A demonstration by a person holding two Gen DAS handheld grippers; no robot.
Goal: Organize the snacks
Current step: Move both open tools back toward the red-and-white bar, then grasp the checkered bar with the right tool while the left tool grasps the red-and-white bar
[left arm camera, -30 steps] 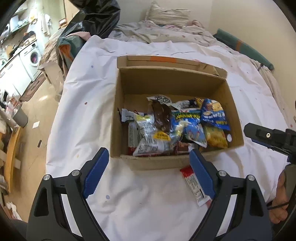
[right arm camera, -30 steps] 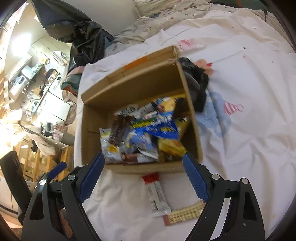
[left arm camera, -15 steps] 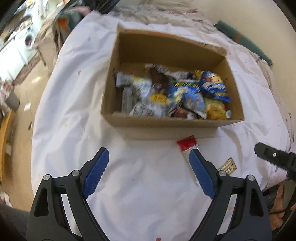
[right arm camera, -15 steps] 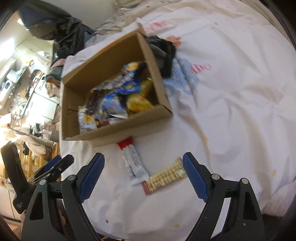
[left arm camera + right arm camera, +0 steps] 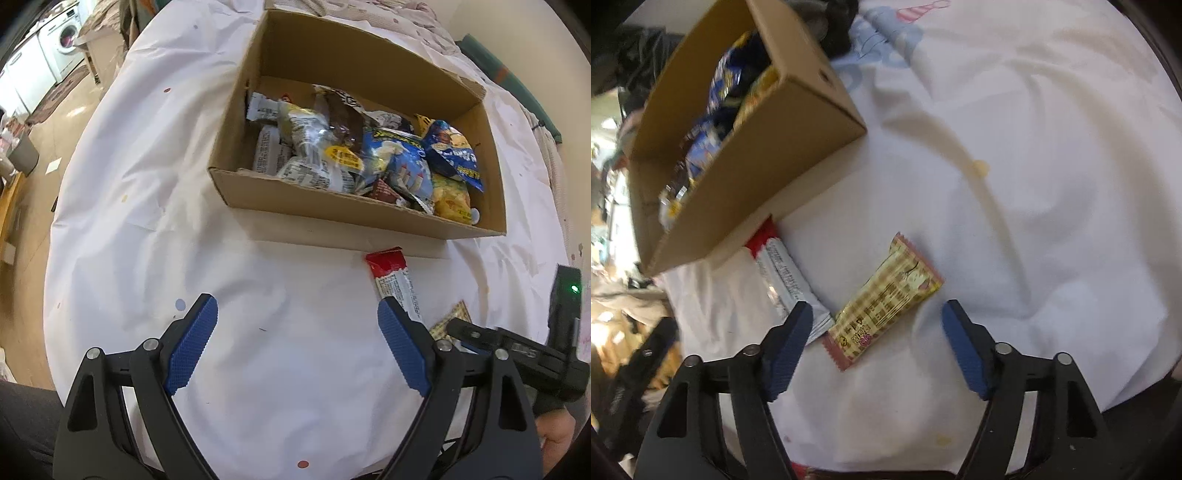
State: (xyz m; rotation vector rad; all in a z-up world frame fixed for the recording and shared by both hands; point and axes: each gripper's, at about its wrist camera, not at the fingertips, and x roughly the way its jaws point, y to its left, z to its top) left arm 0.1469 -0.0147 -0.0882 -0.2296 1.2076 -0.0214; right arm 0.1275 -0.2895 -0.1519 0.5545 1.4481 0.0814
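The cardboard box point(image 5: 354, 218) on the white sheet point(image 5: 147, 166) already holds most snacks. Two lie outside by its near wall: a red-ended bar point(image 5: 783, 277) and a checked wafer point(image 5: 882, 301). The right gripper point(image 5: 877, 325), jaws just narrowing, straddles the wafer ungripped; the left gripper point(image 5: 297, 325) hangs wide, empty.

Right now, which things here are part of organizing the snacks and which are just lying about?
Part of the job:
- brown cardboard box of snack packets
- red-and-white wrapped bar
- tan checked wafer packet
- right gripper, jaws just closing over the wafer packet, not touching it

Just lying about:
- white washing machine
- black cloth bundle
- white printed bedsheet
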